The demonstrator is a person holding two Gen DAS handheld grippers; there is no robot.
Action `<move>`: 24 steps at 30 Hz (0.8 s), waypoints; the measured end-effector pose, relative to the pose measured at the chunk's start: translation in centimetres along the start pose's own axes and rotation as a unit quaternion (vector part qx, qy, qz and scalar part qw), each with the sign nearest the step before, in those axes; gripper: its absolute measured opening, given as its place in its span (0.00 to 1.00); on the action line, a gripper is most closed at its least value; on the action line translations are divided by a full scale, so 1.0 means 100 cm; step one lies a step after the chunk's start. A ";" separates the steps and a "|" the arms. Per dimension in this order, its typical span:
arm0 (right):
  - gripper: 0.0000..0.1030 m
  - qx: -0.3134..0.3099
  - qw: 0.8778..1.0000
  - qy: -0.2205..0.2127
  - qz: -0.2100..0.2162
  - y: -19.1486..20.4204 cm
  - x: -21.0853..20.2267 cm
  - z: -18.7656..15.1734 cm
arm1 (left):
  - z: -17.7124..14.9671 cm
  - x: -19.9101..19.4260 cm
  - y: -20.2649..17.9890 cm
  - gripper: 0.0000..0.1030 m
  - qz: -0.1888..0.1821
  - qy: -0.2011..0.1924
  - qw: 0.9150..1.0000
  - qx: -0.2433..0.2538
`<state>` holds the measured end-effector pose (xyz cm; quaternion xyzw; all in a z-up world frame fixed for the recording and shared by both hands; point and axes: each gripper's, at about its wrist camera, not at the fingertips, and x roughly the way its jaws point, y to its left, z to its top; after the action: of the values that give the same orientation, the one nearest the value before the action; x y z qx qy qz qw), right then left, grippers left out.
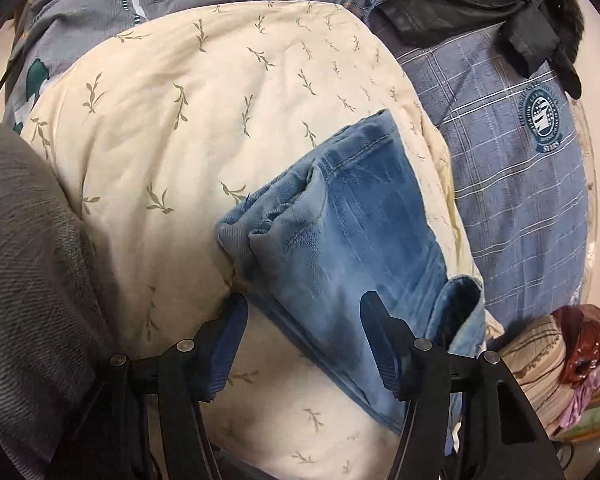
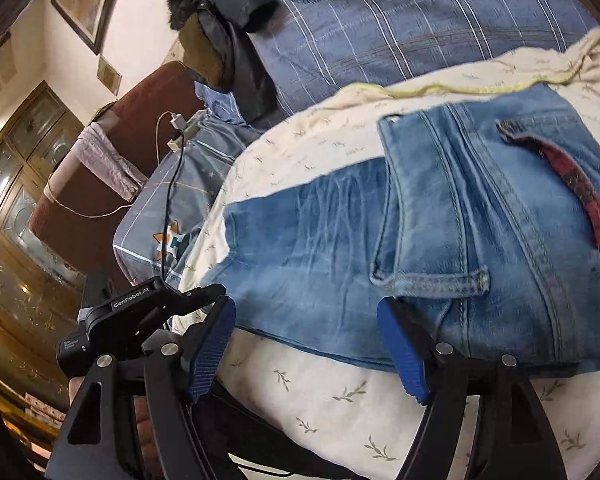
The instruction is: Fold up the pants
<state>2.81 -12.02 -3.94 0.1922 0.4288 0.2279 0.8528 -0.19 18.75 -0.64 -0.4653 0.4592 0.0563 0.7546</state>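
Light blue jeans (image 1: 352, 236) lie folded on a cream leaf-print quilt (image 1: 172, 128). In the left wrist view the bundled leg ends point toward me, with a cuff (image 1: 460, 304) turned up at the right. My left gripper (image 1: 302, 316) is open, its jaws straddling the near edge of the jeans. In the right wrist view the jeans (image 2: 440, 240) show a back pocket and a red strap (image 2: 572, 188) at the waist. My right gripper (image 2: 306, 316) is open over the jeans' near edge, holding nothing. The left gripper's body (image 2: 140, 312) shows at the left.
A blue plaid pillow (image 1: 512, 184) lies beyond the quilt, with a black jacket (image 1: 492, 4) on it. A grey garment (image 1: 24, 264) sits at the left. A brown headboard (image 2: 112, 160), a charger cable (image 2: 172, 168) and a wooden cabinet (image 2: 16, 216) stand beside the bed.
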 end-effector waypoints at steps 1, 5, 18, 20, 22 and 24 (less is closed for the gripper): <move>0.73 0.000 1.000 0.002 0.000 -0.002 0.001 -0.001 | 0.000 0.003 -0.002 0.57 0.008 -0.006 1.000 0.003; 0.73 -0.001 1.000 0.008 0.004 -0.001 0.005 -0.003 | 0.002 0.014 -0.010 0.55 0.025 -0.037 0.999 0.017; 0.74 0.010 0.999 0.019 0.036 0.003 0.003 0.008 | -0.014 0.015 -0.050 0.18 0.079 -0.087 0.985 0.129; 0.74 0.012 0.998 0.021 0.061 0.005 -0.003 0.018 | -0.030 0.005 -0.072 0.15 0.086 -0.129 0.967 0.204; 0.74 0.017 0.997 0.019 0.079 0.006 -0.010 0.030 | -0.061 -0.007 -0.107 0.14 0.086 -0.180 0.932 0.303; 0.74 0.023 0.995 0.019 0.094 0.006 -0.016 0.047 | -0.087 -0.013 -0.128 0.14 0.081 -0.210 0.902 0.369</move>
<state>5.70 -13.02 0.01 0.2470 0.4298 0.3008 0.8147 0.03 5.47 7.37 -0.0923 0.3138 0.0401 0.9441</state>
